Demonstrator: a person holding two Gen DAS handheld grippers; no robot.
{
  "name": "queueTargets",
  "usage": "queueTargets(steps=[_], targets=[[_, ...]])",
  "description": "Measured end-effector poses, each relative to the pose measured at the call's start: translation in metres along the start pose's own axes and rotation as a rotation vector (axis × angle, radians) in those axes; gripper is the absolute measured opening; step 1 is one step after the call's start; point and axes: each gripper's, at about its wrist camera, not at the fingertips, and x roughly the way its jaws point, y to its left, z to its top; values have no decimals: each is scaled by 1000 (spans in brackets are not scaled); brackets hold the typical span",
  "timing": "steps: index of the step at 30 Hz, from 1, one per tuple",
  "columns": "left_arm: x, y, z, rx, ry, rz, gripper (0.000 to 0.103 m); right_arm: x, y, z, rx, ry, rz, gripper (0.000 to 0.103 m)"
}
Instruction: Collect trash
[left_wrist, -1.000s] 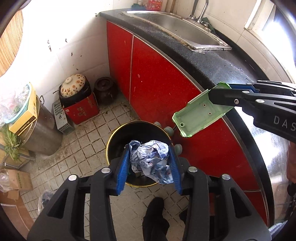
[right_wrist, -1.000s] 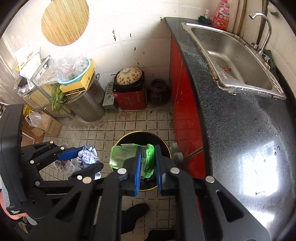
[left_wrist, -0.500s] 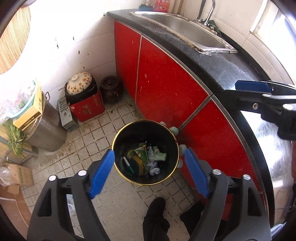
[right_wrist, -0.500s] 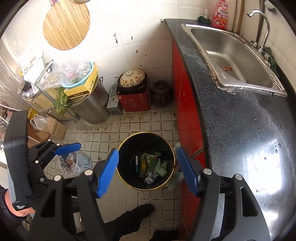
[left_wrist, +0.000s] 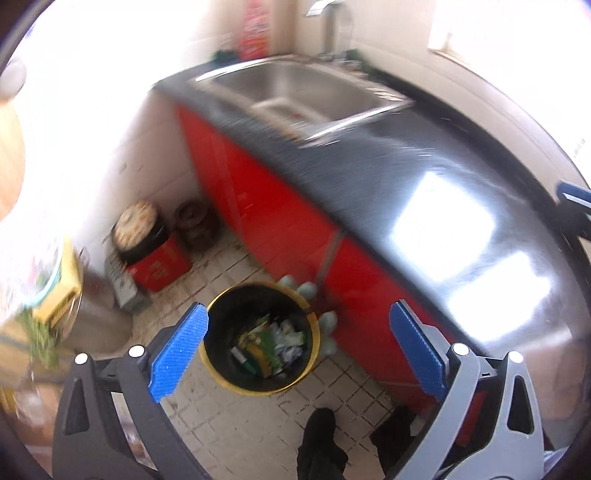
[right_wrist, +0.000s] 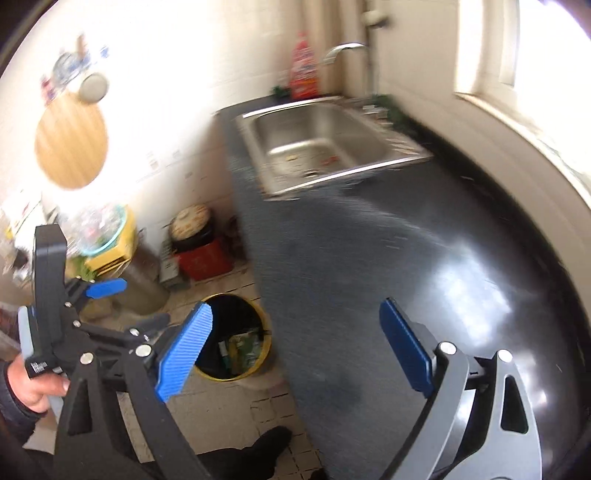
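A black trash bin with a gold rim (left_wrist: 212, 363) stands on the tiled floor by the red cabinets, with mixed trash (left_wrist: 271, 345) inside. It also shows in the right wrist view (right_wrist: 258, 314). My left gripper (left_wrist: 295, 349) is open and empty, high above the bin. My right gripper (right_wrist: 293, 349) is open and empty, over the edge of the dark countertop (right_wrist: 369, 258). The left gripper also shows at the left of the right wrist view (right_wrist: 122, 306), held by a hand. Both views are blurred.
A steel sink (right_wrist: 317, 144) with a faucet (right_wrist: 343, 50) and a red bottle (right_wrist: 304, 70) sits at the far end of the counter. A red box with a patterned lidded pot (left_wrist: 147, 240), a dark jar (left_wrist: 194, 218) and a metal drum (right_wrist: 144, 273) stand on the floor by the wall.
Both grippers opened and let their trash drop into the bin: the crumpled wrapper from the left, the green box from the right. Both then tilted up and back toward the counter.
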Motion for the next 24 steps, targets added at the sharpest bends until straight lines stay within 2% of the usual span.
queueTargets(steps=[3, 6, 8, 12, 17, 21, 24], targets=[[-6, -52, 25, 119, -31, -90, 96, -45, -55, -28, 111, -37, -147, 91], [-9, -106, 47, 220, -37, -187, 96, -96, -118, -67, 304, -51, -297, 91], [-12, -149, 58, 284, -41, -257, 96, -127, -151, -95, 425, -64, -371, 91], [-20, -226, 66, 384, -54, -349, 96, -183, -198, -156, 610, -71, -549, 91], [-25, -316, 55, 502, -23, -410, 96, -231, -224, -217, 768, -77, -677, 91], [-32, -360, 41, 604, -18, -422, 96, -256, -231, -254, 839, -78, -731, 91], [-34, -381, 36, 644, -14, -433, 96, -262, -237, -267, 864, -79, -741, 91]])
